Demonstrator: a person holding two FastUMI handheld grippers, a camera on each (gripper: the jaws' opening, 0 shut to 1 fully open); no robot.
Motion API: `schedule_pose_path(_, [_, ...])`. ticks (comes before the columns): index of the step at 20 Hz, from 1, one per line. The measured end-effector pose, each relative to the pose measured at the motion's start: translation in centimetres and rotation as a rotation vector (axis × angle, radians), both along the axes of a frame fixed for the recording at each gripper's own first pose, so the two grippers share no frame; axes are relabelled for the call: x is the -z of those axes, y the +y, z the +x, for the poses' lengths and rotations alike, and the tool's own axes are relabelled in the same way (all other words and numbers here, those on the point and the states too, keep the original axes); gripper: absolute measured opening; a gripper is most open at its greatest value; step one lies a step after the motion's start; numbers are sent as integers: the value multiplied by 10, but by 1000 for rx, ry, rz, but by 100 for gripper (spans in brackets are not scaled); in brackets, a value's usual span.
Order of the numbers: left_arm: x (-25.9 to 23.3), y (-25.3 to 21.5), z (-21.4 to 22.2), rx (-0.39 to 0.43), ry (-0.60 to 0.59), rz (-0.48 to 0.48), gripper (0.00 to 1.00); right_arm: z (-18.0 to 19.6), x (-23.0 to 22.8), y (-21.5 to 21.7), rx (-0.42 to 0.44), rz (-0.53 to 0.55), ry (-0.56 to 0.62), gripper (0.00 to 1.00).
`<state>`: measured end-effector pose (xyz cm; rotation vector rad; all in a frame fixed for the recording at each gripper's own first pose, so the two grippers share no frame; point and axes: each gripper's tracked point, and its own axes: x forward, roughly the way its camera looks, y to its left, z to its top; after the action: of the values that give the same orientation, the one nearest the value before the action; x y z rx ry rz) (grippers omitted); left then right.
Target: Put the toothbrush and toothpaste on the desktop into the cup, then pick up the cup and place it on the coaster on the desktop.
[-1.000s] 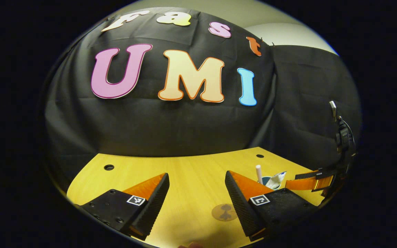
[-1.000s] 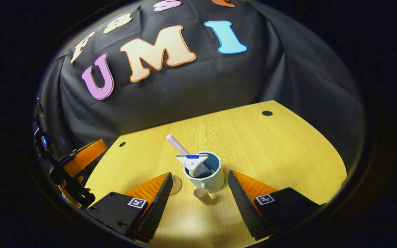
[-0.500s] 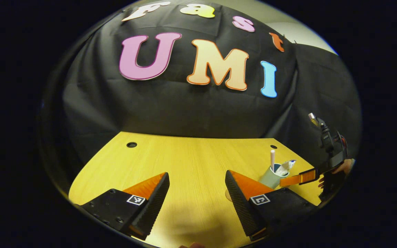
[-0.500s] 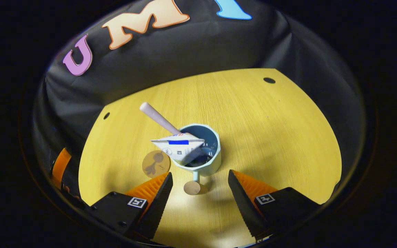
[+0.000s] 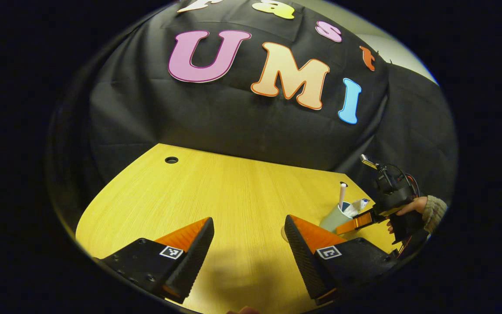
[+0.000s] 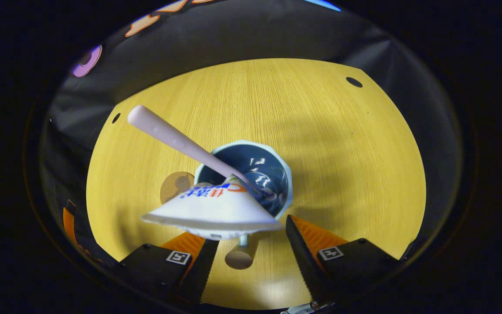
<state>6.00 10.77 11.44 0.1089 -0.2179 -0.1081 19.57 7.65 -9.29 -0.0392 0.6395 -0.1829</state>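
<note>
Cup [image 6: 251, 174], pale blue-green ceramic with a dark glossy interior, sits on the yellow wood-grain table [image 6: 342, 144] at the centre of the right gripper view. Pink-handled toothbrush [image 6: 177, 139] leans out of it toward the upper left of the frame, and the white squeeze-tube of toothpaste [image 6: 211, 209] stands in it with its flat crimped end fanned toward the lens. Loading appears complete; the step in hand is judged to be the grasp of the cup.

Right tool [image 6: 251, 261] is spread, one finger at each side of the lower centre of the frame, pressing on nothing. A short stem with a round tan wooden knob [image 6: 239, 257], apparently the cup's handle, lies between them. Round brown coaster [image 6: 174, 185] lies flat on the table just beside the cup's left side, partly hidden by it.

Left tool [image 5: 249, 257] is also spread over bare table; the cup shows at the right of its frame, with the right tool and the hand [image 5: 403, 209] holding it close behind.

Recommendations:
- Centre both fingers on the handle or the cup wall before closing; the tube's end hides much of the near rim.
- Close fully and lift upright, since both items lean and could tip out.
- Carry a short way left and set down square on the coaster.
</note>
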Motion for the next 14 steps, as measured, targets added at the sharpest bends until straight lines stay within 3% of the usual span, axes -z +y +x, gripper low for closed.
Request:
schedule_pose_path(1, [-2, 3, 0, -7, -2, 2, 94, 1, 2, 1, 3, 12, 11, 75])
schedule_pose_path(2, [-2, 3, 0, -8, -4, 3, 94, 2, 4, 2, 4, 24, 20, 70])
schedule_pose_path(4, [-3, 1, 0, -5, -1, 4, 94, 3, 6, 1, 4, 21, 31, 69])
schedule_pose_path(8, [3, -5, 3, 14, 14, -7, 94, 0, 12, -2, -10, -13, 66, 37])
schedule_pose_path(14, [5, -13, 5, 32, 23, 6, 94, -1, 9, -3, -2, -33, 50, 36])
